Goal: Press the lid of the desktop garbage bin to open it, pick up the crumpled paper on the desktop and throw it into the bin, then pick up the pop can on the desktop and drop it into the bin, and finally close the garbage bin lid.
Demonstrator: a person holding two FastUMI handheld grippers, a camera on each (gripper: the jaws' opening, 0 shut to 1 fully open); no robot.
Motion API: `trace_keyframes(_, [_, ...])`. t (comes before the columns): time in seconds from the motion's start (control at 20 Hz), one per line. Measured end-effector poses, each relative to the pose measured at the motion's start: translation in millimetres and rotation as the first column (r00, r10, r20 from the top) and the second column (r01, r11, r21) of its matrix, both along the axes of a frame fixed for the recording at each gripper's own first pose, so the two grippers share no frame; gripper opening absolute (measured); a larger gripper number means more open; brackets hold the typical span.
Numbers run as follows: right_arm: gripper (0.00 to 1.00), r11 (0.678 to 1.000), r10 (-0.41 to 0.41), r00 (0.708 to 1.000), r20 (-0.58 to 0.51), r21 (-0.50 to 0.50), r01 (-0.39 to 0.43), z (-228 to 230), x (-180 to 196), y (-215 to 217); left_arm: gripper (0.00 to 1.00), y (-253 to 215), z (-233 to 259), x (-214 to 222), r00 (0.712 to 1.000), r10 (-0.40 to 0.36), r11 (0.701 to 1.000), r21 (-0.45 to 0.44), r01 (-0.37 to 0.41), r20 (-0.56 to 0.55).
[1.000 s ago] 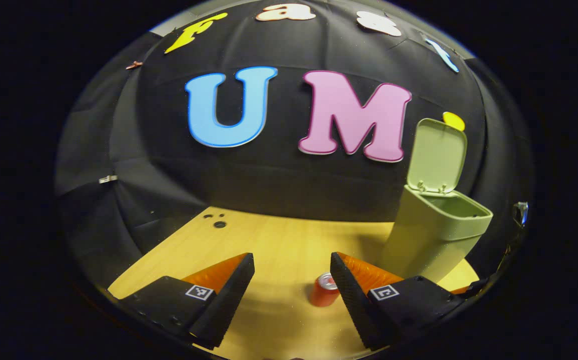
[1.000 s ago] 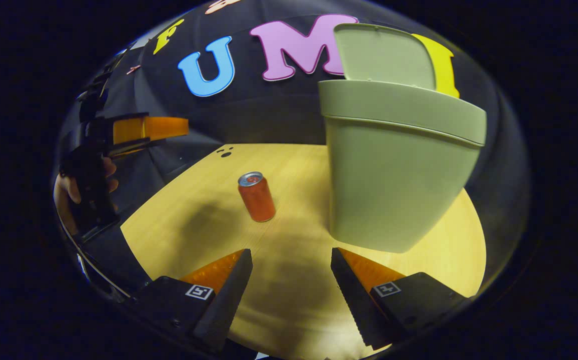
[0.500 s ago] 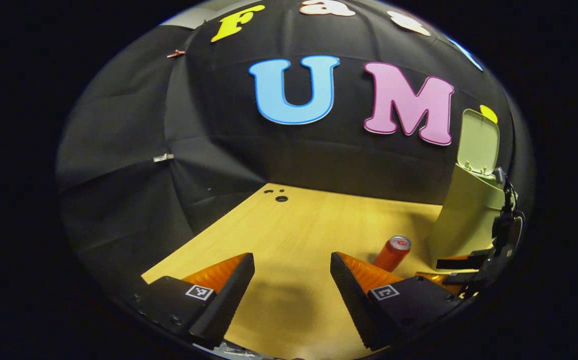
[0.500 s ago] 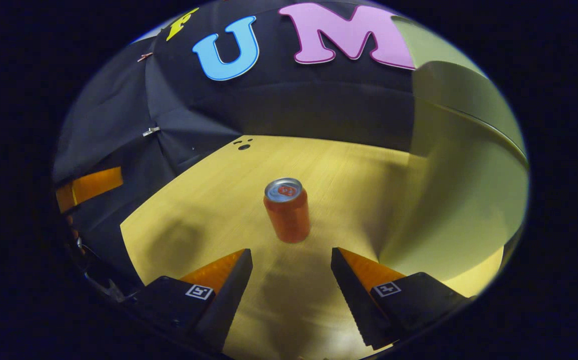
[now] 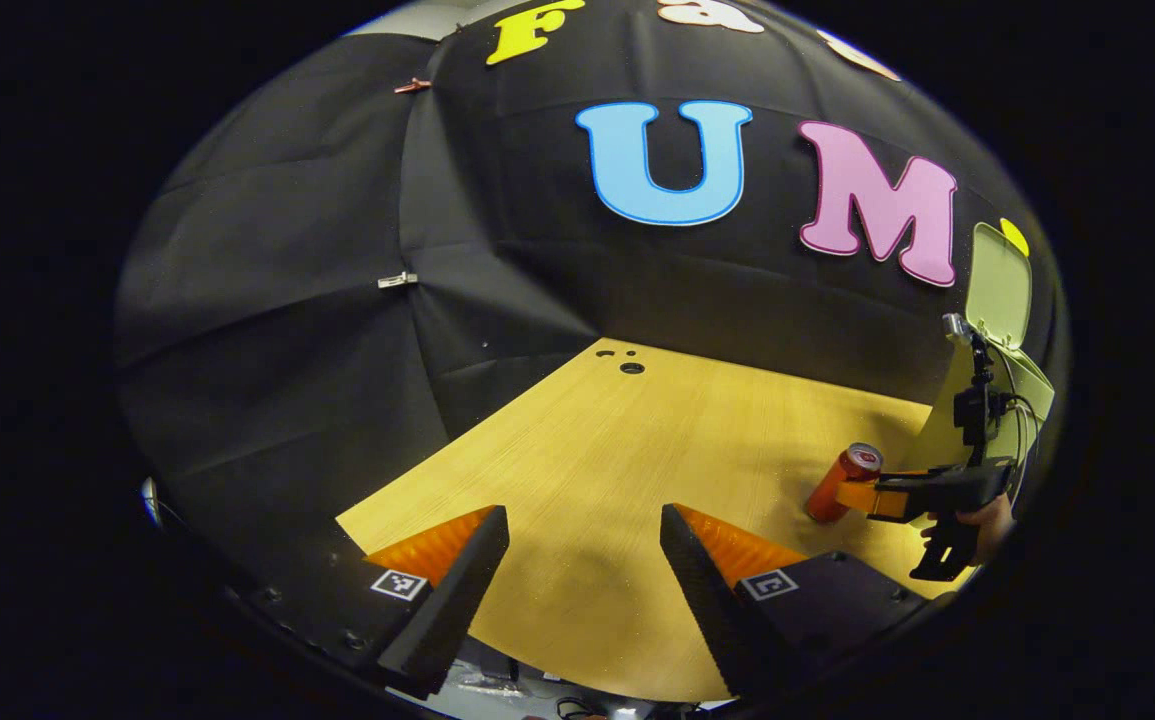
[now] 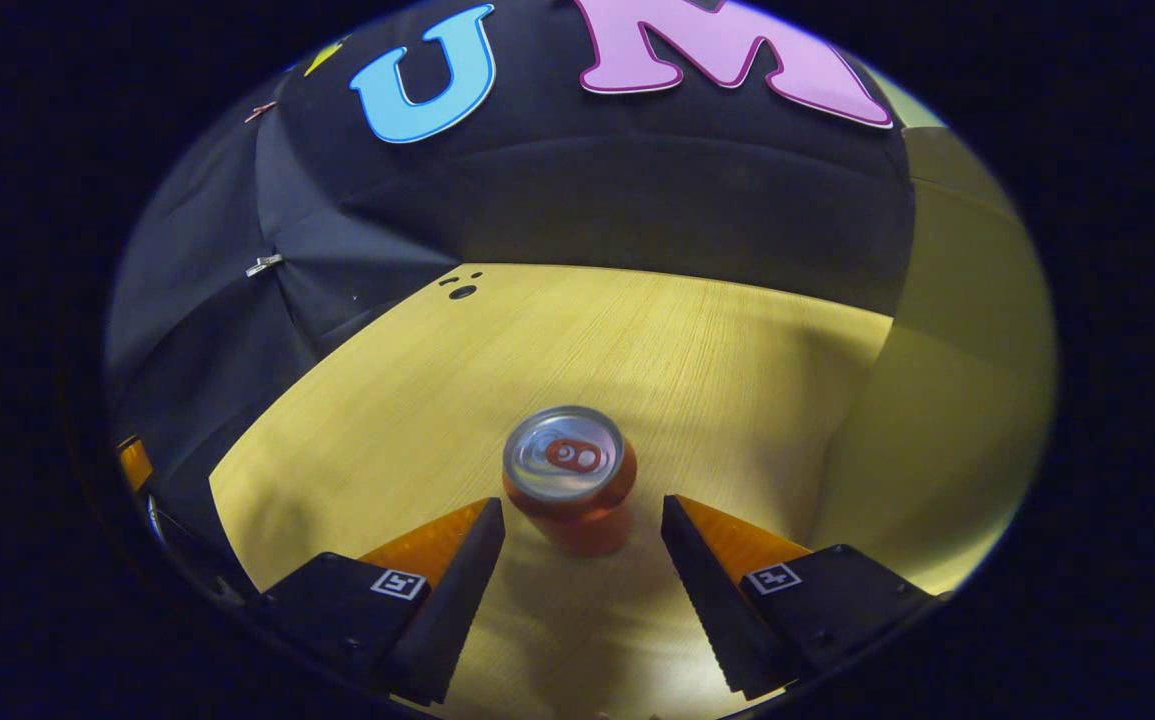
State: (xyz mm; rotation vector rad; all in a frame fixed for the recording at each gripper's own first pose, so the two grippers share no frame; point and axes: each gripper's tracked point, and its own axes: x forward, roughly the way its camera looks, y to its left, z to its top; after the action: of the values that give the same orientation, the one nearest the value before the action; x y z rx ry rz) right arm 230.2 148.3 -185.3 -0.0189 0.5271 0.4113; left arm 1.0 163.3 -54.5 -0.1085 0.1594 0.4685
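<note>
- Since the earlier frame, the right gripper (image 6: 582, 520) has closed in on the pop can (image 6: 569, 478); in the right gripper view the can has grown larger and now sits just ahead of the gap between the two fingers, where before it stood well ahead of them.
- Right gripper state: fingers spread wide, one to each side of the can's lower body; contact with the can cannot be confirmed.
- Pop can: upright on the wooden desktop (image 6: 637, 340), top end facing the camera.
- Left gripper (image 5: 585, 525) state: fingers spread, nothing between them, held over the near part of the desktop (image 5: 657, 440).
- Left gripper view, far right: the pop can (image 5: 842, 484) stands close to the base of the garbage bin (image 5: 947, 430); the right gripper (image 5: 872, 497) reaches the can from the side, with the holding hand (image 5: 987, 520) behind it.
- Garbage bin: pale green wall (image 6: 957, 330) at the right of the right gripper view, beyond the can.
- Bin lid (image 5: 999, 285): raised, standing upright against the booth wall.
</note>
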Motion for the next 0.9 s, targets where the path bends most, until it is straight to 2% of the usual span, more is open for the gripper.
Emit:
trace_keyframes(0.45, [0.99, 0.998, 0.014, 1.0, 0.015, -0.054, -0.013, -12.0, 22.6, 9.2, 0.98, -3.7, -5.9, 1.5, 1.0, 0.024, 0.999, -0.035, -0.025, -0.008])
trace_keyframes(0.55, [0.83, 0.998, 0.025, 1.0, 0.01, -0.054, -0.025, -10.9, 20.4, 10.7, 0.98, -7.2, -5.0, 1.4, 1.0, 0.028, 0.999, -0.045, -0.028, -0.002])
trace_keyframes(0.7, [0.83, 0.998, 0.048, 0.999, 0.016, -0.047, -0.047, -4.4, 18.1, 11.6, 0.98, -14.3, -5.5, -1.1, 1.0, 0.026, 0.998, -0.051, -0.026, 0.002])
trace_keyframes(0.9, [0.83, 0.993, 0.113, 0.991, 0.069, -0.035, -0.111, 29.8, -1.3, 13.3, 0.98, -28.1, -7.6, 0.9, 1.0, -0.003, 0.999, -0.046, 0.003, 0.006])
